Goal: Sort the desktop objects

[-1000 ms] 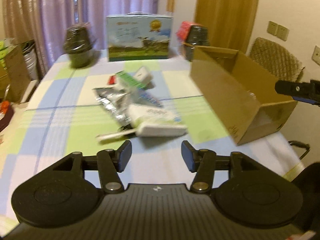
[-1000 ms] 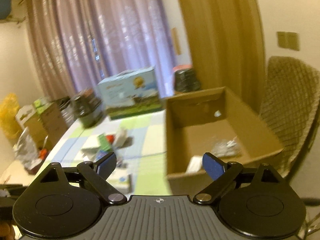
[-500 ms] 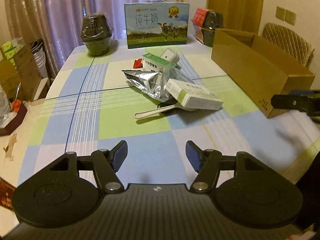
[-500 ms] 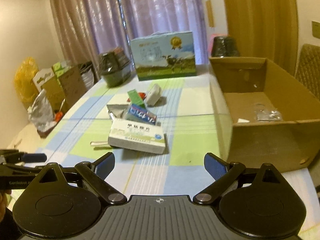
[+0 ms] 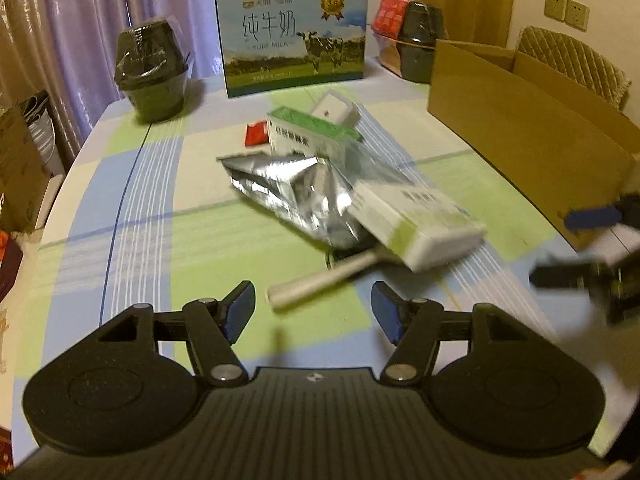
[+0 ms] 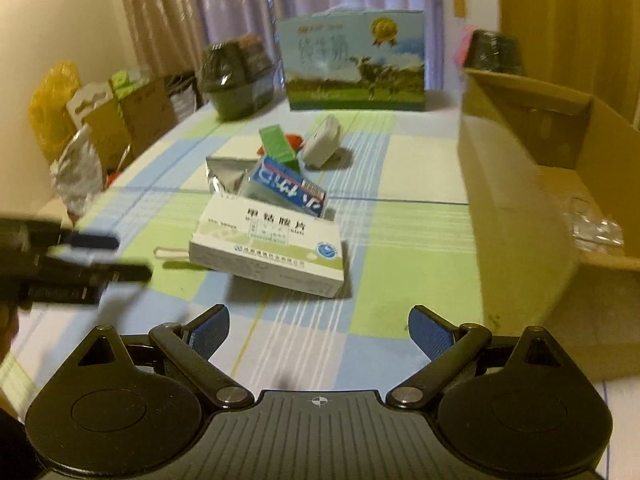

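A pile of objects lies mid-table: a white and green medicine box (image 5: 416, 224) (image 6: 268, 248), a silver foil pouch (image 5: 292, 196) (image 6: 224, 174), a white handle (image 5: 316, 280), a green-topped box (image 5: 308, 132) (image 6: 278, 146), a blue and white box (image 6: 288, 190) and a white plastic case (image 5: 334, 110) (image 6: 322, 144). My left gripper (image 5: 313, 312) is open, just short of the white handle. My right gripper (image 6: 318, 332) is open, a little short of the medicine box. Each gripper shows blurred at the edge of the other's view. An open cardboard box (image 5: 520, 120) (image 6: 520, 184) stands at the right.
A milk carton case (image 5: 294, 36) (image 6: 354, 66) stands at the far edge, with wrapped dark pots (image 5: 150, 72) (image 5: 420, 44) on either side. A small red item (image 5: 256, 134) lies behind the pile. A wicker chair (image 5: 572, 60) is beyond the cardboard box. Boxes and bags (image 6: 100, 120) stand left of the table.
Both grippers have moved forward towards the pile, which looks larger and closer now. Both stay open and nothing has been taken hold of.
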The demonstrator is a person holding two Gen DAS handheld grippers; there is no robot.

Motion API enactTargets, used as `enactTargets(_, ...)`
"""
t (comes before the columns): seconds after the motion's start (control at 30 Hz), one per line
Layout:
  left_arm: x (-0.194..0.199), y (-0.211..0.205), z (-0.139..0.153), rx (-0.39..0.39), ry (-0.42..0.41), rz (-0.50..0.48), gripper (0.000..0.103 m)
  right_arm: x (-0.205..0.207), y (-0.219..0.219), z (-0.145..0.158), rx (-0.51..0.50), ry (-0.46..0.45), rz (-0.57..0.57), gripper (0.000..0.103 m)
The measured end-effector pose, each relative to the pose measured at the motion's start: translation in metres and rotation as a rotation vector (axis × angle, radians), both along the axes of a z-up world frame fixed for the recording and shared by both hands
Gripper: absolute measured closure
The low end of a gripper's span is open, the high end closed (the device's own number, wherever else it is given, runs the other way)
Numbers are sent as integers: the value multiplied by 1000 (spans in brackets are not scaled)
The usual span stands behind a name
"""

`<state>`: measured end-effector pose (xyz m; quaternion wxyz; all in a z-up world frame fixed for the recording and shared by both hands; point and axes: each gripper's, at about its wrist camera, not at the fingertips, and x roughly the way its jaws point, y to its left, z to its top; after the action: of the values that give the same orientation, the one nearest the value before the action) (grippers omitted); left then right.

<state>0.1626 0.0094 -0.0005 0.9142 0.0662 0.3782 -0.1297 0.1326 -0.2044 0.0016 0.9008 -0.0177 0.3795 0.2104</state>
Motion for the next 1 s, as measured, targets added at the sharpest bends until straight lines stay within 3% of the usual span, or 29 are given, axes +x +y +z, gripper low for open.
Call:
enactTargets(0.27, 48, 0, -11, -84, 30, -6, 44, 22, 8, -14, 1, 38, 15, 9)
enactTargets(0.5, 28, -21, -9, -111, 56, -207, 43, 25, 3, -17, -23, 58, -14, 9)
enactTargets(0.67, 36, -25, -11, -77, 28, -171, 42, 21, 0, -19, -32, 86, -23, 9)
enactTargets(0.83, 46, -29, -5, -171, 9, -214, 41, 18, 3, -21, -56, 75, -9, 9)
enactTargets(1.0, 53, -44, -6, -199, -2, -334, 25, 16, 4, -23, -73, 70, 5, 9)
